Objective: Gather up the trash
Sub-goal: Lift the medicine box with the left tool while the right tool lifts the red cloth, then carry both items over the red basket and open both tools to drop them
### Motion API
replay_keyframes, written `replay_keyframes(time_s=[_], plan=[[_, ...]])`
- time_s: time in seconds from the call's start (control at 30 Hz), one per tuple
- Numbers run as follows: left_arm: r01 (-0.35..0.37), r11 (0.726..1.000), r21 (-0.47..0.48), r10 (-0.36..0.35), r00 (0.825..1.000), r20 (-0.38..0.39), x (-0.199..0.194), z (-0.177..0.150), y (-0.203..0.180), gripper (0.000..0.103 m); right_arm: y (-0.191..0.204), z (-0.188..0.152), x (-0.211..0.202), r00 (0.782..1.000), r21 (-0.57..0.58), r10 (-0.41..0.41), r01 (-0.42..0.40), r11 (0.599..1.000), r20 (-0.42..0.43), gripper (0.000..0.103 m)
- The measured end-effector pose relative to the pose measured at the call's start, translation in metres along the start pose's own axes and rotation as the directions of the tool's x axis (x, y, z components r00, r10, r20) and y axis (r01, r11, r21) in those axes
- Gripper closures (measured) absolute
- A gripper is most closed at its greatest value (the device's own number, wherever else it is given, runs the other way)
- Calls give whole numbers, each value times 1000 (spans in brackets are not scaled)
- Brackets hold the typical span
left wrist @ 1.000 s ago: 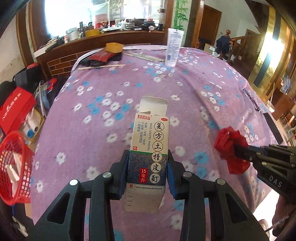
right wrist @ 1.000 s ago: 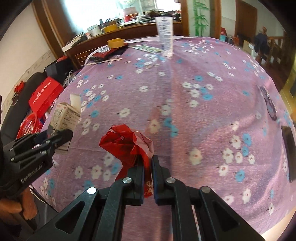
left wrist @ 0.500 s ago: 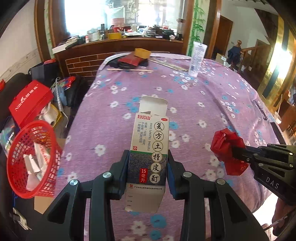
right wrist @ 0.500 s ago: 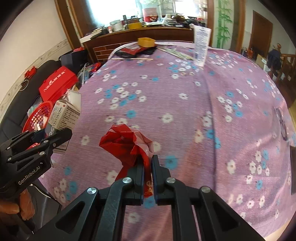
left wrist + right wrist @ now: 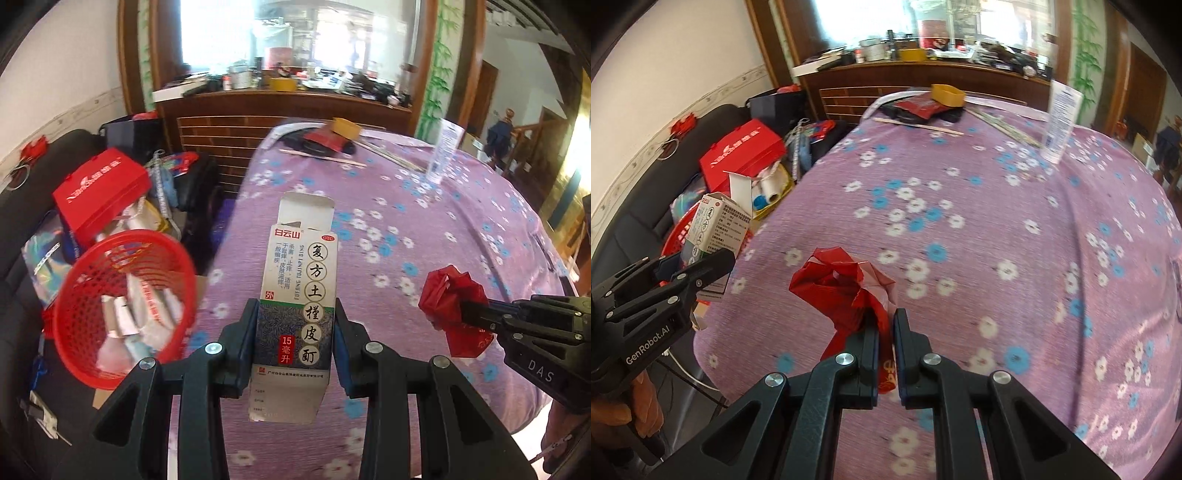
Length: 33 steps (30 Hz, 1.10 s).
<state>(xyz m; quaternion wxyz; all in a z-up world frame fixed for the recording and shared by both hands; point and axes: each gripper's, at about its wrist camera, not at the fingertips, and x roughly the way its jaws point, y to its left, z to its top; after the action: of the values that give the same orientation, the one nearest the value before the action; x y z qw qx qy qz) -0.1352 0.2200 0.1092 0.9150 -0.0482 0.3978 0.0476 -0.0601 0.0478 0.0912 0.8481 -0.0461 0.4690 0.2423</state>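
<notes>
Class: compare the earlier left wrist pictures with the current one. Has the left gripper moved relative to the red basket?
Yes. The left gripper, shut on the box, has moved toward the red basket, which now sits closer beside it.

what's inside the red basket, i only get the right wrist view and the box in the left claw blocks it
Observer: The left wrist view shows the red basket holding white tubes and packets, left of the table.
Operator: what's on the front of the box
Observer: Chinese characters and a red patch reading 15. The left claw grips its lower half.
Operator: any marking on the right claw
Observer: "DAS" on its body. It clamps a crumpled red wrapper.
</notes>
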Motion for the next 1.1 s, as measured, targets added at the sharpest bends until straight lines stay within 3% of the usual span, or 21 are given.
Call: replay_keyframes(time_s=[0.37, 0.73, 1.1], plan=[[-98, 987, -128, 102, 994, 26, -22, -3, 75, 68, 56, 34, 20, 995, -70, 104, -104, 992, 0, 95], [-200, 945, -258, 210, 978, 9, -32, -11, 149, 68, 116, 76, 47, 973, -99, 230, -232, 968, -28, 95], [-264, 917, -299, 266, 963, -36, -15, -5, 185, 68, 167, 115, 76, 954, -79, 294, -297, 952, -55, 95]])
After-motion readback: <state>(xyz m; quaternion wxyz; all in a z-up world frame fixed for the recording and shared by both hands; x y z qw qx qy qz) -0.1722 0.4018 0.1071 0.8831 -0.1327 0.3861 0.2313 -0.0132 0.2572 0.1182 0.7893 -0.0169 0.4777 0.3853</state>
